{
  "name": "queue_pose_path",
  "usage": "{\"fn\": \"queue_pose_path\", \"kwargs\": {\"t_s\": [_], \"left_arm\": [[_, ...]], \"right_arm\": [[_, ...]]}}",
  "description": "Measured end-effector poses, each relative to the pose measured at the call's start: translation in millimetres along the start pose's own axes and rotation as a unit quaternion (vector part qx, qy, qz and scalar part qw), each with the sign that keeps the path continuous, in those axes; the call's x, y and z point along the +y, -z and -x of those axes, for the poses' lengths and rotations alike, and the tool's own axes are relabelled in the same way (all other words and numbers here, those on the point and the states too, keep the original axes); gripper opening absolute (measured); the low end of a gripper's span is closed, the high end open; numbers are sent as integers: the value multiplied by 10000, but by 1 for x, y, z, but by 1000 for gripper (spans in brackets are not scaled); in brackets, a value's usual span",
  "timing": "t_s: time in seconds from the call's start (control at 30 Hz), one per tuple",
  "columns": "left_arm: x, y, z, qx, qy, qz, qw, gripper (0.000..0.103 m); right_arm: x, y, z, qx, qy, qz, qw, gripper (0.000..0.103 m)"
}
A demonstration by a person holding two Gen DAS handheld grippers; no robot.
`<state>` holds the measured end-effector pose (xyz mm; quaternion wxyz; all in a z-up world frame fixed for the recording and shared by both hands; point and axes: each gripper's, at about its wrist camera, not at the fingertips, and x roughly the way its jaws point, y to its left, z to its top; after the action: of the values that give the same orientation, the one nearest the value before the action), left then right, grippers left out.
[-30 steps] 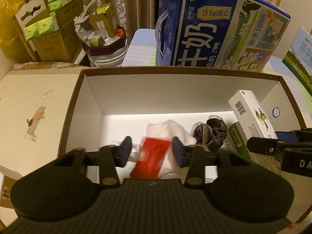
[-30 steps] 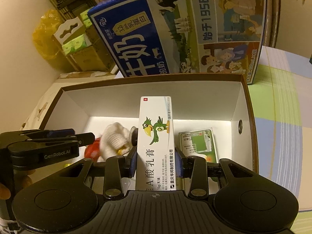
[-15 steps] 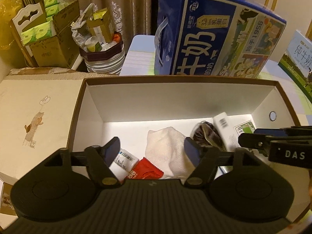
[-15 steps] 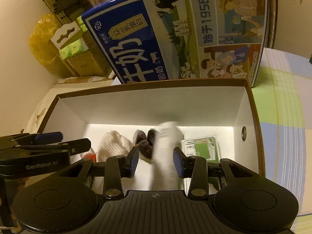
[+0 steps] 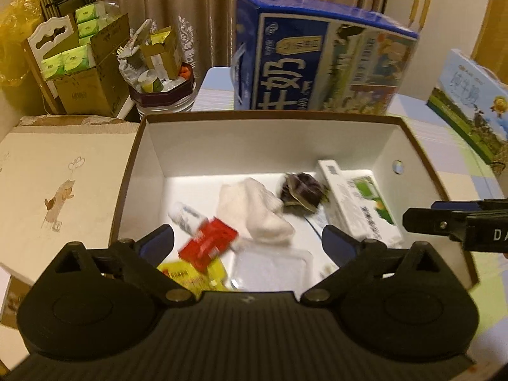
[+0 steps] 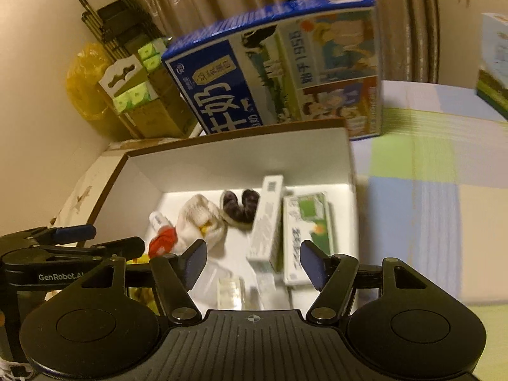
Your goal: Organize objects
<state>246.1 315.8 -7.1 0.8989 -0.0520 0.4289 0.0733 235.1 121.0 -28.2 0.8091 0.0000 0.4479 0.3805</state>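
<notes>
Lying loose in box (image 5: 409,136), ointment carton (image 6: 265,222); both grippers emptied.

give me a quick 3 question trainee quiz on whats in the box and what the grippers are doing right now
1. True or false: the left gripper is shut on the red packet.
2. What lies between the white sock and the long white medicine box on the floor of the cardboard box? A) dark hair scrunchie B) spoon C) battery
3. Fill in: the right gripper is ____, holding nothing.

Key
1. False; it is open and the packet lies loose.
2. A, the dark hair scrunchie.
3. open
</notes>
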Motion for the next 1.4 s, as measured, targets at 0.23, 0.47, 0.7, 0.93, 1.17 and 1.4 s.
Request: {"fn": "queue_pose_path", "kwargs": {"t_s": [0.23, 0.47, 0.7, 0.93, 1.17, 1.4], "left_arm": [[-37, 31, 49, -102, 109, -38, 9999, 102], [-76, 65, 85, -117, 299, -39, 9995, 102], [-120, 103, 109, 6, 463, -89, 9989, 101], [-158, 136, 126, 102, 533, -228, 9983, 101], [-188, 162, 145, 97, 540, -290, 9981, 101], [-209, 183, 164, 60, 573, -338, 9978, 101]], "right_arm": [[-9, 36, 59, -20, 217, 61, 9997, 63], [-32, 74, 108, 73, 528, -4, 9986, 63], [-55, 117, 155, 87, 719, -36, 9974, 63], [-67, 151, 193, 73, 677, -122, 9976, 63], [-78, 177, 224, 53, 645, -162, 9978, 63], [-85, 198, 247, 27, 630, -168, 9979, 63]]}}
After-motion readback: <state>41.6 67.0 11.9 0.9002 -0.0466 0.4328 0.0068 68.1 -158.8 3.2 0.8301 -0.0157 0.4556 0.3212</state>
